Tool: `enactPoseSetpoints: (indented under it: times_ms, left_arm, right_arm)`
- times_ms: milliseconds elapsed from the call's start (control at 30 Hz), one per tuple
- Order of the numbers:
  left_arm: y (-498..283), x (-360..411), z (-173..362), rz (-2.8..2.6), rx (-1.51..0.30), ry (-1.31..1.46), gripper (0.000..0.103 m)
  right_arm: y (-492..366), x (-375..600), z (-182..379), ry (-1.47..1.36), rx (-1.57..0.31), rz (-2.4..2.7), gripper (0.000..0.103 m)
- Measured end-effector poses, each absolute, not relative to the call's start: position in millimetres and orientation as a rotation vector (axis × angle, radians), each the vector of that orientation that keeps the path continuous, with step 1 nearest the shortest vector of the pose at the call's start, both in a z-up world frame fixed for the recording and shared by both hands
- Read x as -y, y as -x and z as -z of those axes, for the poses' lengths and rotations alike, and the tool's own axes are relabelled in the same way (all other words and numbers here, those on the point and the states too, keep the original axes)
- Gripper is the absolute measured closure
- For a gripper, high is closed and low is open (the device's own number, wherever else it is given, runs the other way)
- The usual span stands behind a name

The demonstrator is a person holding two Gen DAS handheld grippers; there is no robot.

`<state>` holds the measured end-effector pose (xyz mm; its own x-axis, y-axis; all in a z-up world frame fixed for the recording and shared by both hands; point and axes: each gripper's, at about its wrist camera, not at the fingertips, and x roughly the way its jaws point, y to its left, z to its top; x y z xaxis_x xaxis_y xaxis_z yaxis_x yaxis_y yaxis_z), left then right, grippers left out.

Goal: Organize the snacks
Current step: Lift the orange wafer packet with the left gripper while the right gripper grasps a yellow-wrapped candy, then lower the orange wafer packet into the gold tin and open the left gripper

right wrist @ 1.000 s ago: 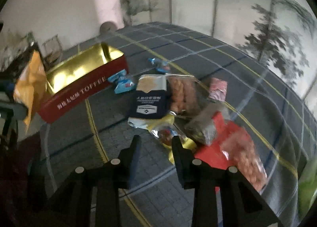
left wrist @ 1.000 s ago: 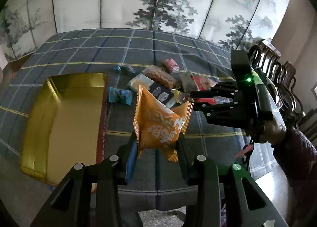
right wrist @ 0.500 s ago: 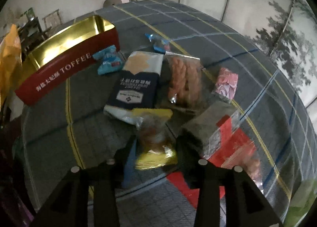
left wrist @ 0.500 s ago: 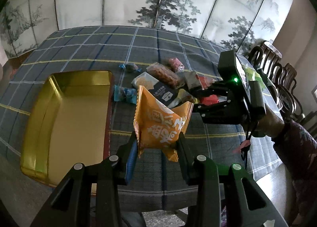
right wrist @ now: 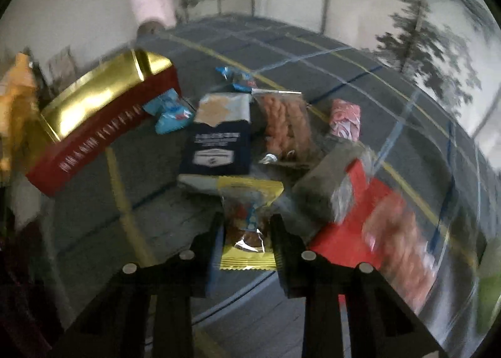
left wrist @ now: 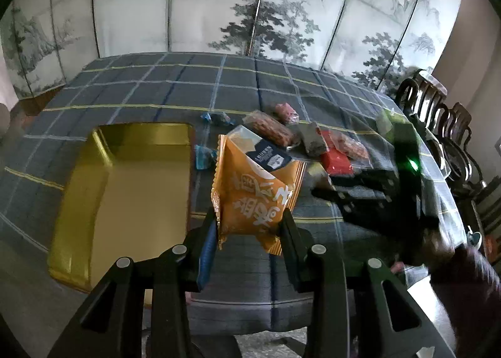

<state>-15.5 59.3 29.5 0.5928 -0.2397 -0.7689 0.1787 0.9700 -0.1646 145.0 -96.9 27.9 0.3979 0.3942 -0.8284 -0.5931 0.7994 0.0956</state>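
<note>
Snacks are sitting in a loose heap on the checked tablecloth [left wrist: 194, 89], and two of them are now being lifted out of it. The left gripper [left wrist: 249, 226] is pinching the orange packet [left wrist: 250, 195] by its lower edge, jaws nearly together on the wrapper, holding it up in the air just to the right of the gold tin [left wrist: 125, 189], exactly as it was holding it a second ago. The tin is lying open with nothing visible inside.

The news is on the other side. The right gripper [right wrist: 247, 232] has come down onto the near edge of the heap, and its jaws, having opened briefly, have just been closing: they are now clamped on the yellow-edged packet [right wrist: 247, 229], which half a second ago was only lying between the open fingers. The picture is blurring here, so I am not sure whether the packet is already clear of the cloth or still resting on it.

Behind it the navy packet [right wrist: 216, 145], the clear bag of twists [right wrist: 285, 129], the pink packet [right wrist: 344, 118], the grey packet [right wrist: 325, 195], the red packet [right wrist: 375, 226] and the blue candies [right wrist: 170, 112] are all waiting on the table.

So both hands are loaded, and by my reading the tin is the destination; no snack has gone in yet.
</note>
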Motion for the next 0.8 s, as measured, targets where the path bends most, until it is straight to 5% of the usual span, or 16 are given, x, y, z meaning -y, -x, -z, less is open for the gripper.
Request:
enactPoseSetpoints:
  times_ms: [800]
  left_arm:
    - [-8,-127,-17,0.034,-0.844,-0.047,0.069]
  right_arm:
    - [-106,105,-18,0.094,-0.952,-0.511,0.074]
